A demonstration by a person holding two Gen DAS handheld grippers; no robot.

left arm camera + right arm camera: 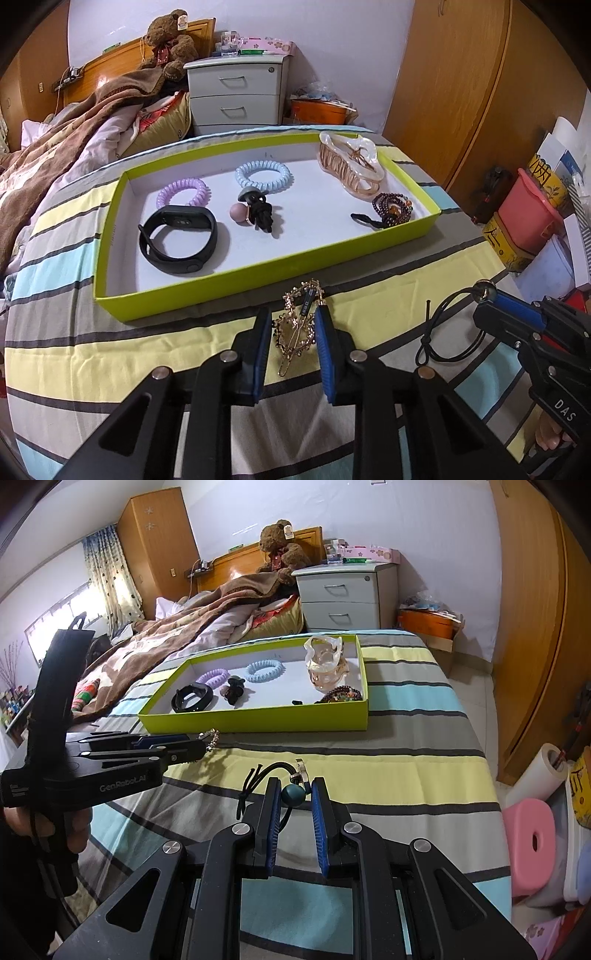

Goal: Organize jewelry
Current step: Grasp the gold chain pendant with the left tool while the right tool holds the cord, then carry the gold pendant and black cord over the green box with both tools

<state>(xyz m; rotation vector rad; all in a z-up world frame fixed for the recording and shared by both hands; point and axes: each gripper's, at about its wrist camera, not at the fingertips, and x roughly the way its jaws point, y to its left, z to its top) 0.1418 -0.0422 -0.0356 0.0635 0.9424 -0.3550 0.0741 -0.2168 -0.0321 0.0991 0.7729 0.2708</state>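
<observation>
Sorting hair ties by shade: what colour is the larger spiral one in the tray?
Light blue spiral hair tie, clearest in the left wrist view.

Lime-green tray (229,275), striped bedsheet (74,354), gold hairpin (297,328)

Count's on: one shallow lime-green cardboard tray (258,267) sits on the striped bedspread. Inside, two spiral coil hair ties: one lilac (183,192) at ten o'clock, one pale blue (263,176) at twelve. One black rubber fitness band (177,238) at eight o'clock. One black hair tie with a dusty-pink ball (255,214) dead centre. One pearly translucent claw clip (349,162) at two, one dark beaded bracelet (392,208) at four. Off the tray: one gold leaf-shaped hair clip (299,328), one black cord necklace with a teal bead (293,794). Two black grippers in play.
</observation>
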